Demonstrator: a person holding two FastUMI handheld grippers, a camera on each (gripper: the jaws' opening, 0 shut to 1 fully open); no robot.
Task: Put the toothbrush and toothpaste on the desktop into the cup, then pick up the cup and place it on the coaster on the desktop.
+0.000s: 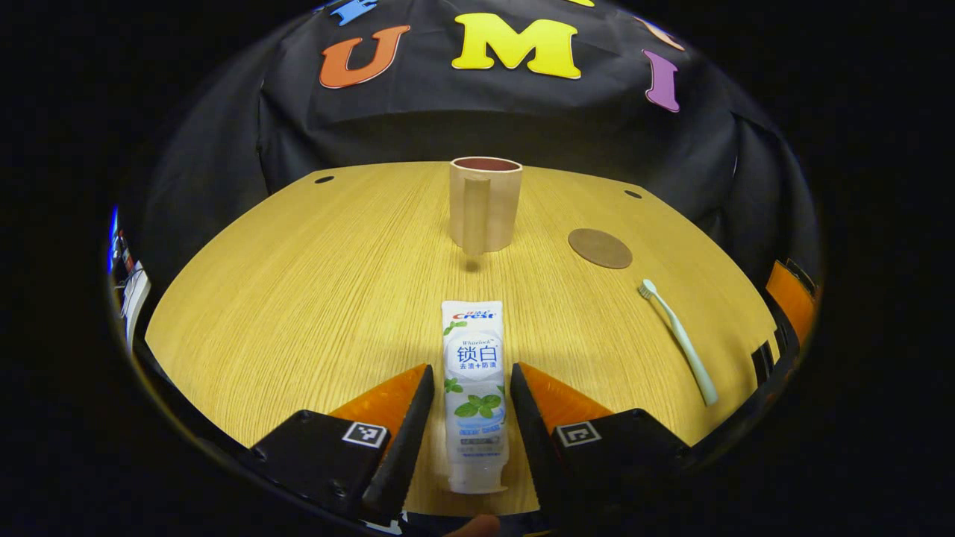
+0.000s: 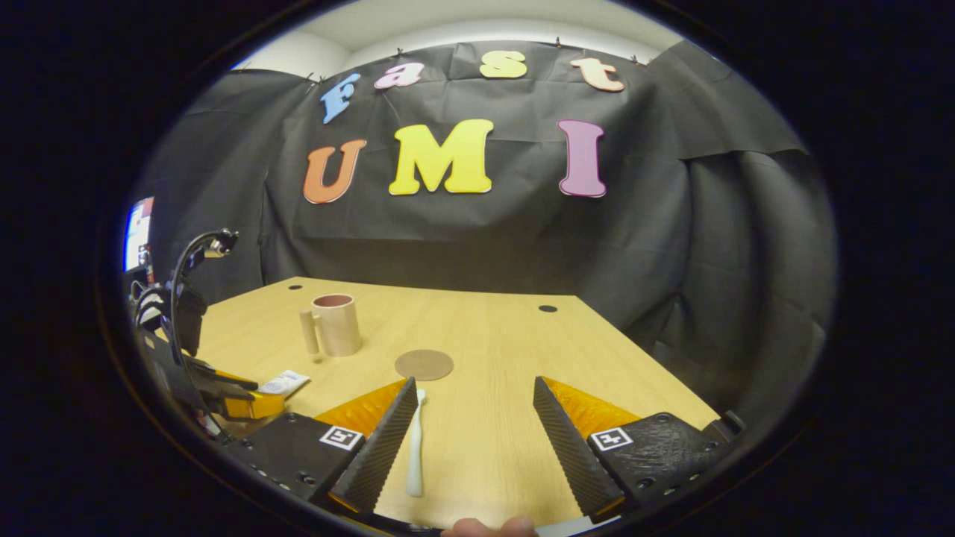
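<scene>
Left gripper view has the bench spread out ahead of the left tongs, wood grain running away from them. Cup stands upright well ahead, straight on, handle turned toward the tongs, mouth open upward so things can drop in; nothing seen sticking out of it. Coaster lies flat ahead and to the right, apart from the cup, bare on top, so cup isn't on it now. Toothpaste lies flat on the bench, lengthwise along the tongs' line, cap end nearest; left tongs stand apart, one finger on each side of the tube's lower half, close beside it but not pressing as far as I can tell, likely lined up to pinch it across its narrow width. Toothbrush lies flat off to the right, head pointing away. Right gripper view: right tongs wide apart, low over the bench, holding nothing; toothbrush lies just inside the left finger, head ahead, not centred between the fingers, so a sideways shift looks needed before any pinch. Cup and coaster sit ahead-left; left tongs show far left beside the toothpaste.
</scene>
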